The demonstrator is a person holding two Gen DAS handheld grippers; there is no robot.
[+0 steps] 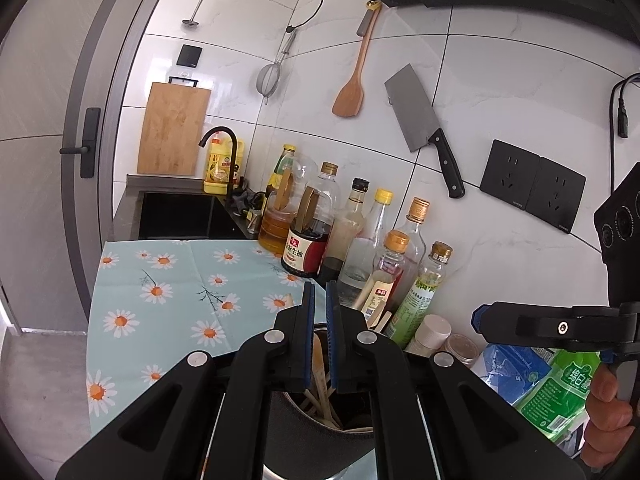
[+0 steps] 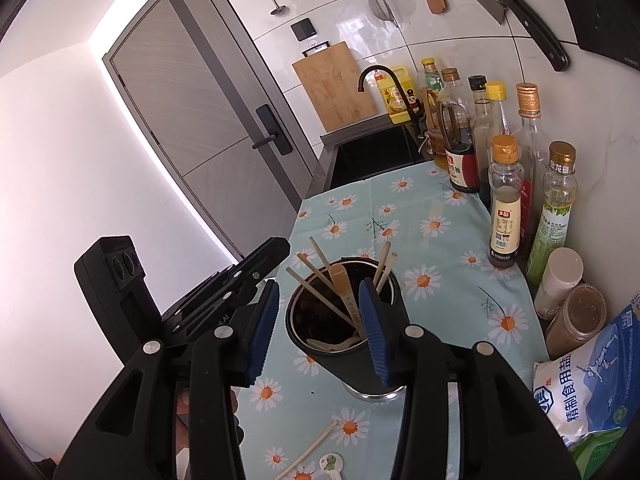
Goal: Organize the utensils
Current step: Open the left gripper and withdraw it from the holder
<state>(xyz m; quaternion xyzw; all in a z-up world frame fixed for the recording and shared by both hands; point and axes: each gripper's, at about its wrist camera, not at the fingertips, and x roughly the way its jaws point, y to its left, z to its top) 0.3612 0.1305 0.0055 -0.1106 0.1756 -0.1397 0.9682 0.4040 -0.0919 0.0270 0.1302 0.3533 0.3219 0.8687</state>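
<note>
A black utensil holder [image 2: 340,364] stands on the daisy cloth [image 2: 432,216]. It holds several chopsticks and a wooden spoon [image 2: 339,276]. My right gripper [image 2: 319,282] hovers over it, open; its pads straddle the rim without pressing on anything. A loose chopstick [image 2: 308,454] and a white spoon with a green figure [image 2: 330,462] lie on the cloth in front. My left gripper [image 1: 320,292] is shut and empty above the holder [image 1: 296,412]. It shows at the left of the right wrist view [image 2: 280,246]; the right gripper [image 1: 480,318] shows in the left wrist view.
Sauce and oil bottles [image 2: 506,200] line the tiled wall, with jars [image 2: 576,316] and a salt bag [image 2: 592,380] at the right. Beyond the cloth lie a dark sink [image 2: 372,156], a black tap [image 2: 380,76] and a cutting board [image 2: 336,84]. A cleaver [image 1: 424,120] hangs above.
</note>
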